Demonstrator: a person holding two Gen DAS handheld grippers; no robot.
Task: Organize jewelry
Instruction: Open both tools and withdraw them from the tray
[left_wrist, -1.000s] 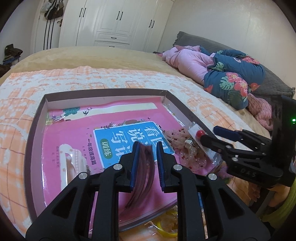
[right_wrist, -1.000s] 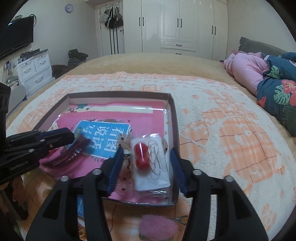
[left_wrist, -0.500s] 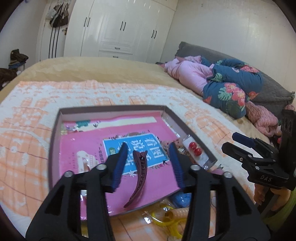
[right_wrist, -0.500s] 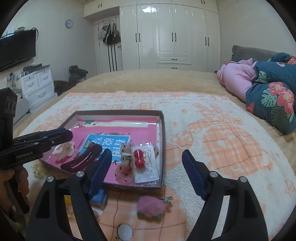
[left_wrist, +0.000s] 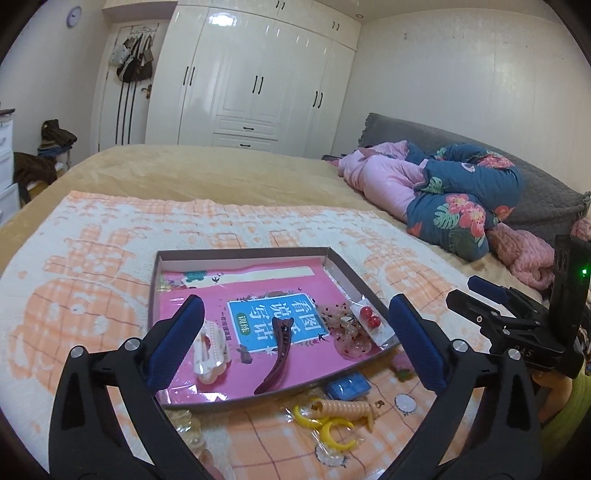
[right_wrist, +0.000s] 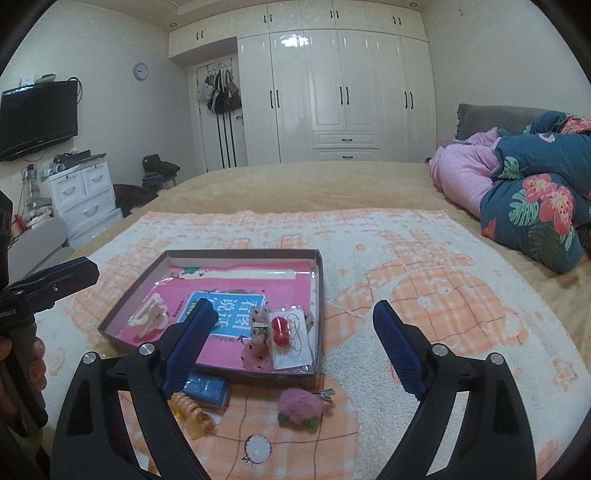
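A shallow brown tray (left_wrist: 240, 253) lined with a pink book sits on the bed. In it lie a dark red hair clip (left_wrist: 277, 356), a white claw clip (left_wrist: 210, 349), a pink sequin scrunchie (left_wrist: 351, 338) and a packet of red beads (left_wrist: 369, 321). My left gripper (left_wrist: 295, 339) hovers above and short of the tray, its jaws opening with nothing between them. My right gripper (right_wrist: 293, 314) hangs back from the tray (right_wrist: 240, 252) and the bead packet (right_wrist: 288, 338), its jaws opening too and gripping nothing. Each gripper shows in the other's view: right gripper (left_wrist: 469, 293), left gripper (right_wrist: 74, 275).
Loose pieces lie on the blanket in front of the tray: a blue box (right_wrist: 207, 389), an orange spiral clip (left_wrist: 343, 408), yellow rings (left_wrist: 328, 424) and a fuzzy pink clip (right_wrist: 299, 404). Bundled pink and floral quilts (left_wrist: 443, 199) lie at the far right. White wardrobes stand behind the bed.
The left gripper let go of the dark red hair clip, which now lies in the tray. The right let go of the bead packet. Both pulled back and upward with jaws spreading wide.
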